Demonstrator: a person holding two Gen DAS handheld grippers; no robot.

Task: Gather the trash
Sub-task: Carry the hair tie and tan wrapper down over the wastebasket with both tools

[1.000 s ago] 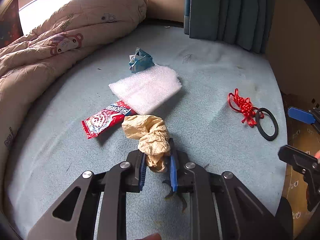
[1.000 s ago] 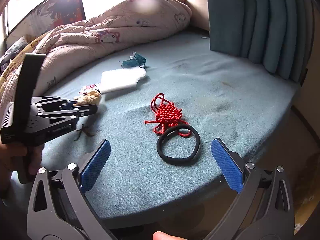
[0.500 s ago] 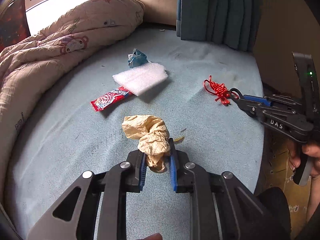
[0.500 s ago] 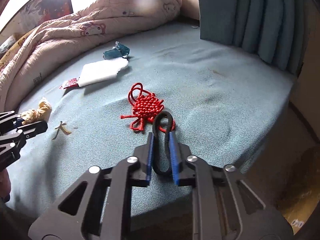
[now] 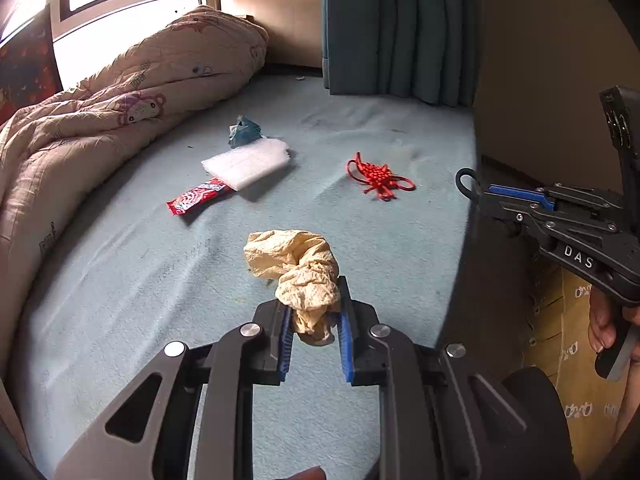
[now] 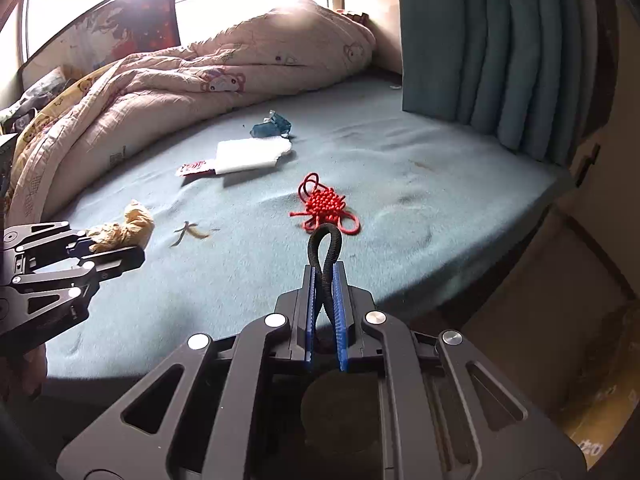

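Both my grippers lift trash off the blue bed [image 6: 400, 168], each carrying one piece.

Largest to smallest: the bed, my landmark, has a rumpled quilt [image 6: 200, 76] heaped along its far side. On the bed's middle a white foam sheet [image 5: 248, 162] lies over one end of a red snack wrapper [image 5: 196, 200], with a crumpled blue wrapper [image 5: 242, 132] just behind it and a red knotted cord [image 5: 378, 178] nearer the bed's right edge; all still wait. My left gripper [image 5: 314, 330] pinches a crumpled yellow glove [image 5: 298, 276] by one end, so it stands clear above the bed. My right gripper [image 6: 325, 312] is squeezed tight on a black hair tie [image 6: 326, 256], flattening the loop, over the bed's near edge.
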